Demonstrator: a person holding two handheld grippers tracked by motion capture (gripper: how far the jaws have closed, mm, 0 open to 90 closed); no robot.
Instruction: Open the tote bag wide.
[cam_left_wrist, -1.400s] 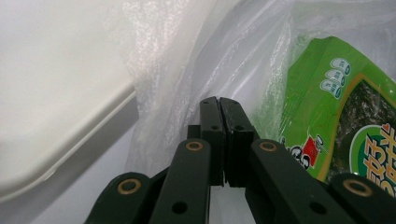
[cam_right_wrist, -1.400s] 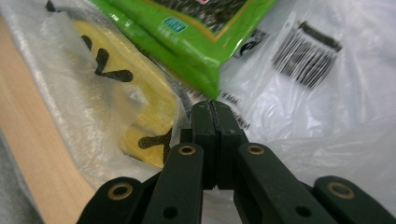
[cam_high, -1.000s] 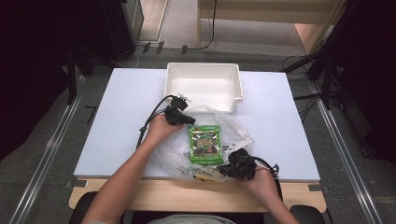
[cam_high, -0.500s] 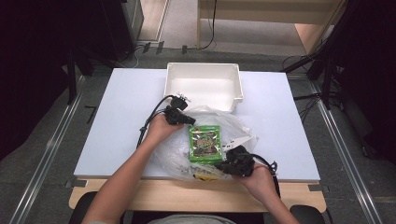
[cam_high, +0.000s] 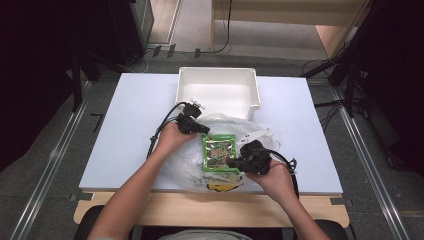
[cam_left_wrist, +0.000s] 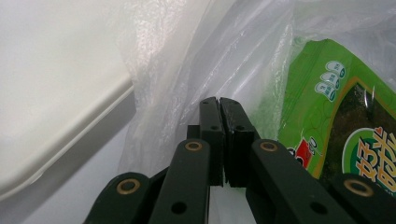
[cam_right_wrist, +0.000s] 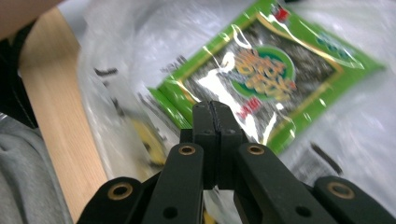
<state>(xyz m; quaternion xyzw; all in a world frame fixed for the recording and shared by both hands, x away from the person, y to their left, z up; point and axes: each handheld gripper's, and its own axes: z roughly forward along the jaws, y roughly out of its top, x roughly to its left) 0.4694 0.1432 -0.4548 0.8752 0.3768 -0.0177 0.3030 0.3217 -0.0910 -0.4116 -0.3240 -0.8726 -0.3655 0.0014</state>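
A glossy green snack packet (cam_high: 219, 153) with a dark printed middle lies on a clear plastic bag (cam_high: 185, 165) on the table (cam_high: 130, 115). The left gripper (cam_high: 204, 130) pinches the bag's film; the right gripper (cam_high: 231, 163) clamps the packet's edge.

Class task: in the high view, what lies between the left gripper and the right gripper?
The green snack packet, lying in the clear plastic bag, sits between the left gripper and right gripper.

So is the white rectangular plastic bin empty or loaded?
Empty: the white rectangular plastic bin shows only bare white floor in the high view.
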